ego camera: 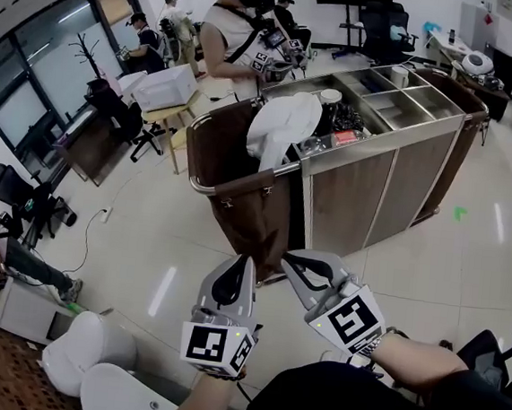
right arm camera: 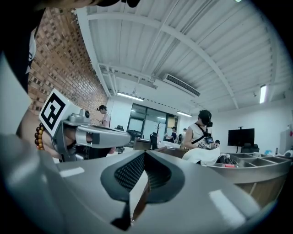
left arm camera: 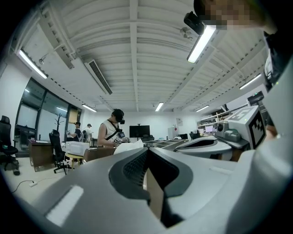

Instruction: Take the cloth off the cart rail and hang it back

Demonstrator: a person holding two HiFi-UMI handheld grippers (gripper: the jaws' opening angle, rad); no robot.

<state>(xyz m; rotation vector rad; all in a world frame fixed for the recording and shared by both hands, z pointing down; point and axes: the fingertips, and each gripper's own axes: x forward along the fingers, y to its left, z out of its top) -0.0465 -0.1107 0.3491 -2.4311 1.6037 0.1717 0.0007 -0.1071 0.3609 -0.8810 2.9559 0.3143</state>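
Left claw (ego camera: 243,261) and right claw (ego camera: 288,260) clenched, seemingly empty, well apart from cloth (ego camera: 282,125) on cart rail (ego camera: 240,183)

Floor (ego camera: 187,265) — pale glossy tile, ceiling lights reflected as streaks; small green mark (ego camera: 460,212) at right. Tall dark-framed windows (ego camera: 33,88) along left wall, coat stand (ego camera: 86,53) in front of them. Dark wooden desk (ego camera: 86,143) below windows, black office chair (ego camera: 14,190) nearer camera, by white wall. Ceiling (left arm camera: 132,45) white, ribbed with beams; tube lights (left arm camera: 201,43) lit, long vent (left arm camera: 98,75) between beams. Brick wall (right arm camera: 59,64) on one side. Dark screen (left arm camera: 139,131) on stand — far end of room.
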